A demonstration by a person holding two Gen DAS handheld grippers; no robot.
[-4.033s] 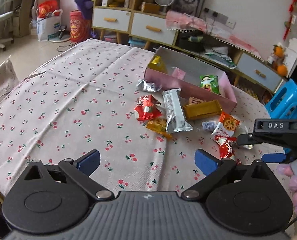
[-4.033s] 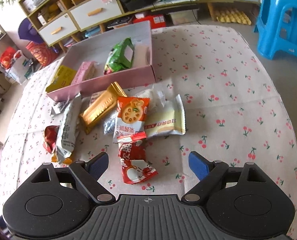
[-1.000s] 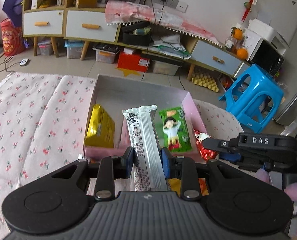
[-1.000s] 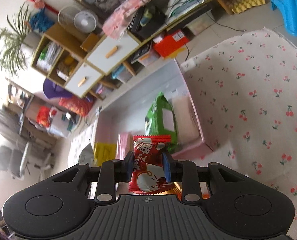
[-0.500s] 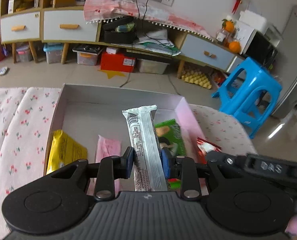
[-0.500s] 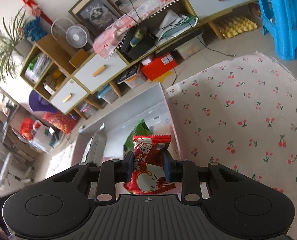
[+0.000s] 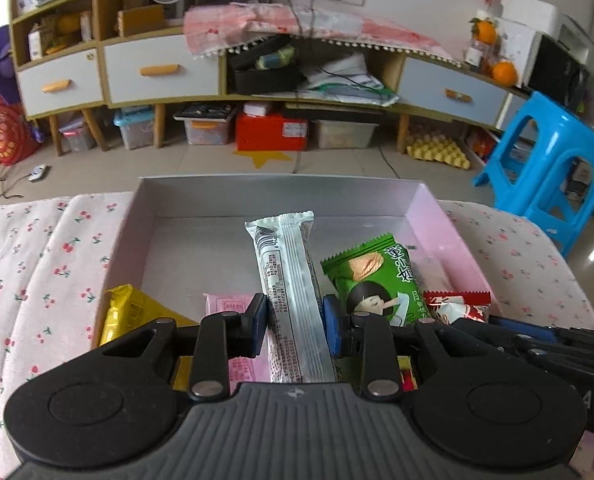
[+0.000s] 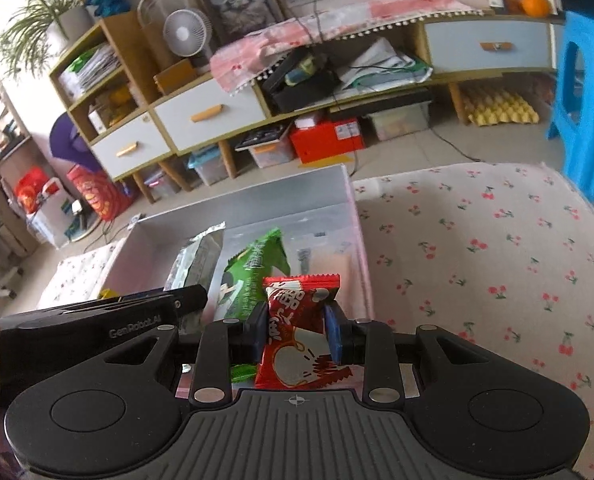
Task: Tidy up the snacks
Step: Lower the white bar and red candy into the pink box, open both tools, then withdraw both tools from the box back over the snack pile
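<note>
My left gripper (image 7: 296, 322) is shut on a long silver snack bar (image 7: 287, 276), held over the pink box (image 7: 443, 232). Inside the box lie a green packet (image 7: 377, 276), a yellow packet (image 7: 131, 316) and a pink packet (image 7: 229, 304). My right gripper (image 8: 295, 330) is shut on a red snack packet (image 8: 301, 320), just above the box's right wall (image 8: 361, 240). The same red packet (image 7: 457, 308) shows at the right in the left wrist view. In the right wrist view the left gripper's body (image 8: 97, 320) sits to the left with the silver bar (image 8: 197, 260).
The table carries a cherry-print cloth (image 8: 477, 260). Beyond it stand a low cabinet with drawers (image 7: 157, 68), a red box on the floor (image 7: 271, 132) and a blue plastic stool (image 7: 545, 164).
Both grippers have moved forward and down towards the box, each still gripping its snack. The box now fills more of both views, and the right wrist has rolled level.
</note>
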